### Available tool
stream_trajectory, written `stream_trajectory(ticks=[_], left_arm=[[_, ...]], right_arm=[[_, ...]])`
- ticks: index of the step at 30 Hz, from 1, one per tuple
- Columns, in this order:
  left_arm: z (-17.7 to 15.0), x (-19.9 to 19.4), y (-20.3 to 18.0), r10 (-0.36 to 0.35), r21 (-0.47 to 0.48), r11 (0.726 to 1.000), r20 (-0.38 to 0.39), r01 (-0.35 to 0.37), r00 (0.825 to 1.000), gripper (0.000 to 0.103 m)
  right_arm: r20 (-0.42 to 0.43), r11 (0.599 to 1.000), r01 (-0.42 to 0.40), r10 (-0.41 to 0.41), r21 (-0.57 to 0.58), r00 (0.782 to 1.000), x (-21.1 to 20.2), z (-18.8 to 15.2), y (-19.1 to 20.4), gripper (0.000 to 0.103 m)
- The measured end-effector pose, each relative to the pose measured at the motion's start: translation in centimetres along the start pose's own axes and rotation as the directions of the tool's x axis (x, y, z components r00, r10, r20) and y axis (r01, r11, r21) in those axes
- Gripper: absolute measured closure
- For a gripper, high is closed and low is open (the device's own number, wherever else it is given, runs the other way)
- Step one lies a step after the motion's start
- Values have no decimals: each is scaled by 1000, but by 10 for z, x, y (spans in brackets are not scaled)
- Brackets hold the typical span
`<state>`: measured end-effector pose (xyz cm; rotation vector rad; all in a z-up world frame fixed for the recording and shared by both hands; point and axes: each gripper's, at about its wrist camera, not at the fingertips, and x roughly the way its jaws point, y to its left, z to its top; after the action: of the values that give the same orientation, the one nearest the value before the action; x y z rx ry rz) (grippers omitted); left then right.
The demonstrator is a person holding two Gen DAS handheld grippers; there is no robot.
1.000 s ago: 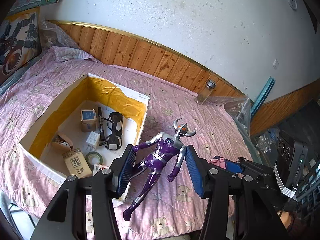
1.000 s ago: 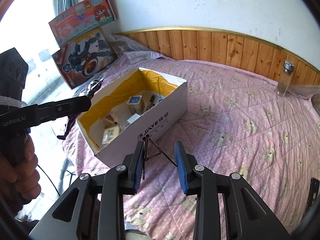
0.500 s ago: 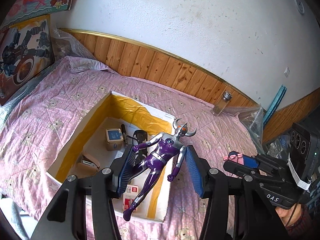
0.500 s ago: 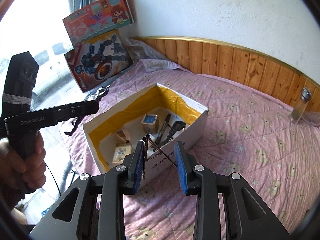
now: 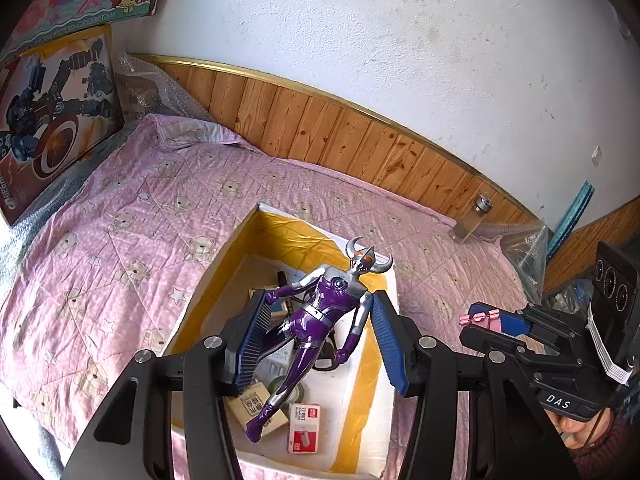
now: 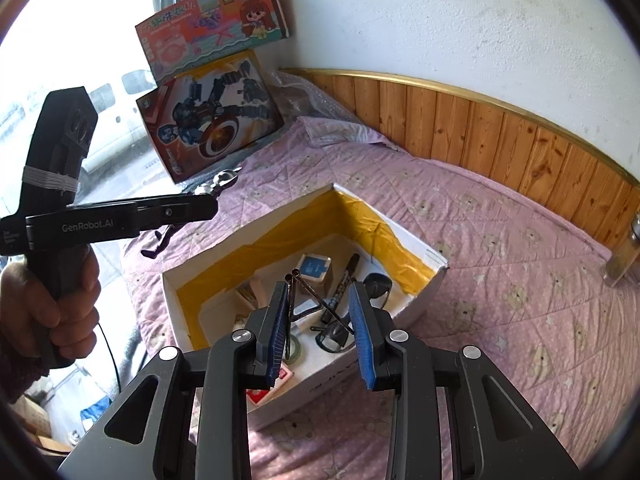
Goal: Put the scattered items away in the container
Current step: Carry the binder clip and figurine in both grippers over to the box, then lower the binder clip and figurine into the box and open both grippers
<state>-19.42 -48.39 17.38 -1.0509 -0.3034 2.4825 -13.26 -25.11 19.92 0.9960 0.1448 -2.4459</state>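
Step in hand: delivery to the box [image 5: 240, 240]. Both grippers hang above its open top, each with a load.

Left gripper [image 5: 320, 340]: fingers set fairly wide, closed on the purple figure [image 5: 316, 316] across its arms and torso. The figure lies slantwise between the pads, head toward the far wall, one foot [image 5: 256, 432] hanging low over the near end of the box. It is clear of the contents, not yet resting on anything.

Right gripper [image 6: 322, 320]: fingers narrower, holding a thin dark wire clip [image 6: 312, 300] that spans the gap at an angle. From the left camera a pink part [image 5: 482, 318] shows at this gripper's tip; its nature cannot be told.

Box contents seen: marker [image 6: 344, 280], blue-topped cube [image 6: 314, 268], glasses [image 6: 352, 320], tape roll [image 6: 294, 346], small cartons.

Judgement: placement is near. The next move calls for lowering each load inside the walls, then opening the fingers. The long figure needs lining up with the box length. The glasses lie directly beneath and should not be struck.
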Motion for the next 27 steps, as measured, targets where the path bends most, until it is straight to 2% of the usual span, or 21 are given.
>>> stream_trajectory(ticks=[7, 13, 20, 24, 27], left_arm=[[26, 29, 15, 47, 49, 998, -28, -46, 998, 50], [34, 59, 32, 89, 56, 995, -96, -84, 991, 50], [29, 103, 58, 89, -37, 994, -226, -100, 970, 50], [23, 122, 62, 97, -77, 990, -266, -121, 959, 50], [19, 130, 60, 129, -83, 984, -282, -158, 951, 50]], right_arm=[[-57, 1000, 11, -12, -23, 998, 37, 19, -12, 71], [-116, 999, 35, -40, -41, 992, 71, 28, -31, 71], [-191, 998, 58, -65, -39, 979, 109, 28, -52, 71], [-242, 998, 54, -58, -22, 969, 131, 26, -63, 71], [-273, 999, 46, -47, -11, 961, 143, 24, -69, 71]])
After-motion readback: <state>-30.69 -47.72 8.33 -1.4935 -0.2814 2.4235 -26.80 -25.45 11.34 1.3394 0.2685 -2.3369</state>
